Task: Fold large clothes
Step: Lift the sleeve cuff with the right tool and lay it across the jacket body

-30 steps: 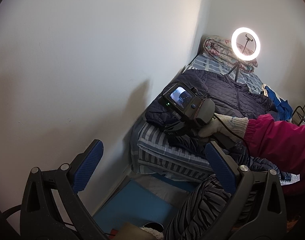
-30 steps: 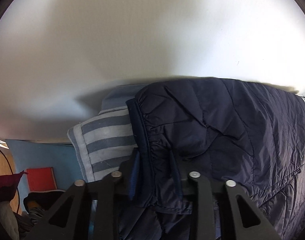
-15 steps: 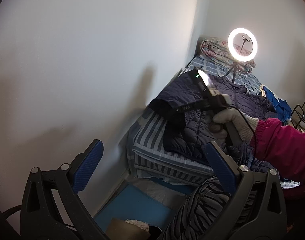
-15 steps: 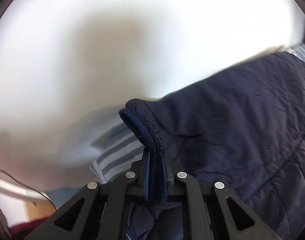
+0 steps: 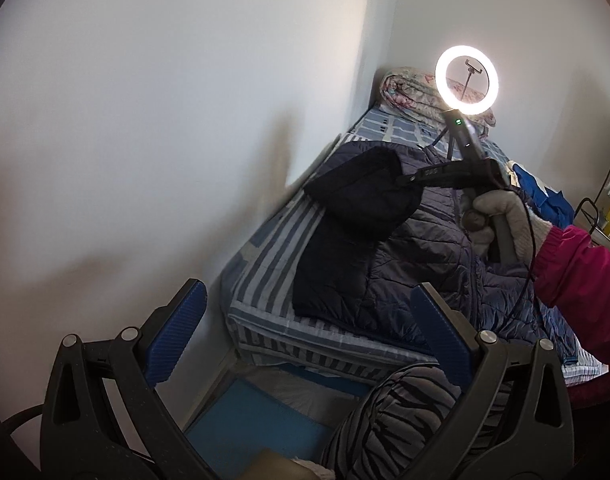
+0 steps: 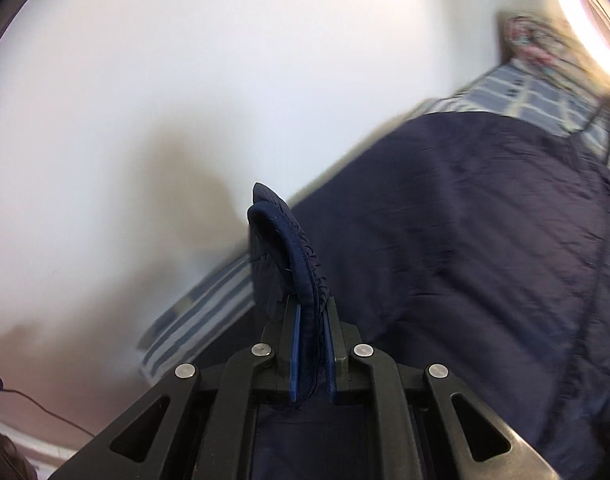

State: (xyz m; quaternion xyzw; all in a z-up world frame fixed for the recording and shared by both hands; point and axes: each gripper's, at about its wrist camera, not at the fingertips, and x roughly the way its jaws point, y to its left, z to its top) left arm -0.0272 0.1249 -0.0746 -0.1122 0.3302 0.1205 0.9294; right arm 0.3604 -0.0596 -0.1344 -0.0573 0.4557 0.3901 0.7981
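Jacket (image 5: 417, 248): a dark quilted puffer, spread over the striped bed (image 5: 265, 248) against the wall, its collar end toward the far ring light (image 5: 467, 80). It looks light, soft and springy, with a slick shell that probably slides on itself and puffs back up after a fold, so creases likely need pressing flat.

The right tongs (image 6: 311, 344) have just been closing and now pinch the elastic cuff (image 6: 293, 248) of the sleeve (image 5: 365, 196), which hangs lifted above the jacket's left side. The cuff is a good hold: bound, gathered and thicker than the shell, so less likely to slip from the pads. Quilted panels away from a seam would be a poorer choice, since the smooth fabric may creep out.

The left tongs (image 5: 305, 340) are spread wide and empty, near the foot of the bed. A hem or shoulder seam seems the sensible place for them next.
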